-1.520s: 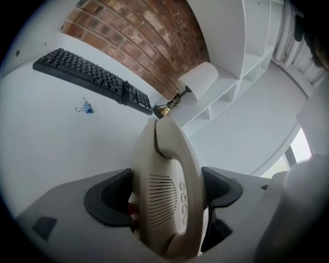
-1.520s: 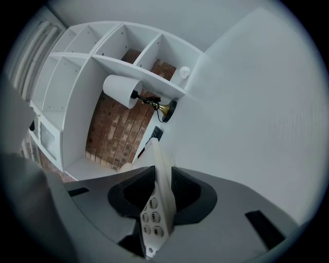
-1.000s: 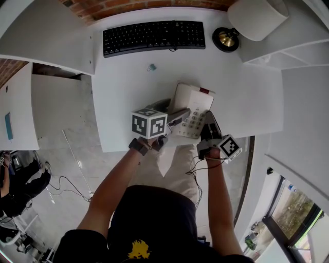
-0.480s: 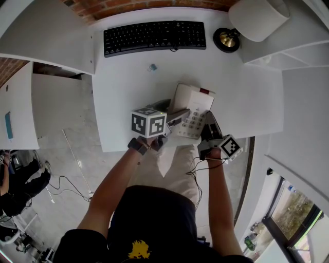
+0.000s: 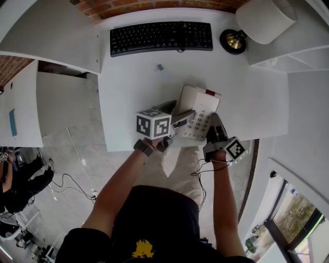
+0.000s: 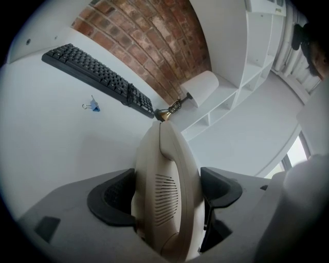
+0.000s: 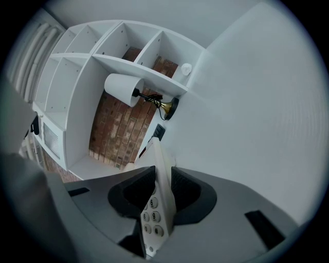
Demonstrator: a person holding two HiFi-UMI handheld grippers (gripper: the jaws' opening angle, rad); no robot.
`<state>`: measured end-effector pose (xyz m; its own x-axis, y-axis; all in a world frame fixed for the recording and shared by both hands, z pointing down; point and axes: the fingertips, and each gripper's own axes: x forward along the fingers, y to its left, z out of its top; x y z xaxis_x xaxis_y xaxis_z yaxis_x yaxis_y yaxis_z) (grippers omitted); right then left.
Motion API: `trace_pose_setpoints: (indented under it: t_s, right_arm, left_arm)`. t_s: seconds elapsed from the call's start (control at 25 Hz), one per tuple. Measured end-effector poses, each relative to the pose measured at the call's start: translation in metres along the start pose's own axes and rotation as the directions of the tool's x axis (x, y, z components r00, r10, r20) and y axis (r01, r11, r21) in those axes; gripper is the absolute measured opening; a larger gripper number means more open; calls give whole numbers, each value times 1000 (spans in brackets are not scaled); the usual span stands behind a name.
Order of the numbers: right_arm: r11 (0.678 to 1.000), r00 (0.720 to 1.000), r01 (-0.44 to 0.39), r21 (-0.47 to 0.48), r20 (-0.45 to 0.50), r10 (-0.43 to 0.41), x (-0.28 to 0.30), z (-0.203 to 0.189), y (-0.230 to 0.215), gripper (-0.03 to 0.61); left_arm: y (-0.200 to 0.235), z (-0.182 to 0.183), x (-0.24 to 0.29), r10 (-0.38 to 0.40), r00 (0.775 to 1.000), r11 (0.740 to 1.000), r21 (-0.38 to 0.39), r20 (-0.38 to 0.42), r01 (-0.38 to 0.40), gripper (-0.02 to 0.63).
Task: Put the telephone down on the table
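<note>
Near table edge, telephone toward lamp

In the head view a marker cube hides most of the handset; the lampshade is cropped.

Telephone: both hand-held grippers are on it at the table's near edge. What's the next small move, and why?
Probably lower both together, level, onto the table before opening. The left hand-held gripper clamps the handset, the right hand-held gripper the base by its keypad edge; releasing one early could tip it.

Black keyboard, white-shaded lamp, blue binder clip, brick wall
</note>
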<state>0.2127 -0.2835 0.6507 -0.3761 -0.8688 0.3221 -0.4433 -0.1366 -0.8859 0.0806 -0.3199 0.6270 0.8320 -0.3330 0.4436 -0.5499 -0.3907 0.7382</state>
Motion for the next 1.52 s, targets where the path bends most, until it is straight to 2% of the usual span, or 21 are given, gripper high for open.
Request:
trace_pose_setpoints:
  t_s: [0.28, 0.48, 0.92, 1.2, 1.52]
  right_arm:
    - [1000, 1000, -4, 9, 3, 4, -2, -1, -1, 83]
    - [999, 1000, -7, -39, -16, 6, -2, -2, 0, 84]
    - [999, 999, -28, -17, -22, 28, -1, -2, 1, 83]
    - [998, 999, -37, -58, -37, 35, 1, 1, 8, 61]
    - [987, 999, 4, -161, -36, -10, 10, 23, 9, 54]
  left_arm:
    - [-2, 10, -7, -45, 995, 998, -46, 84, 49, 408]
    - [6, 11, -7, -64, 993, 993, -97, 102, 74, 408]
    - [10, 14, -11, -101, 983, 986, -115, 152, 119, 359]
    - [9, 16, -14, -100, 981, 987, -107, 169, 119, 357]
    - [8, 16, -13, -73, 972, 978, -175, 222, 113, 351]
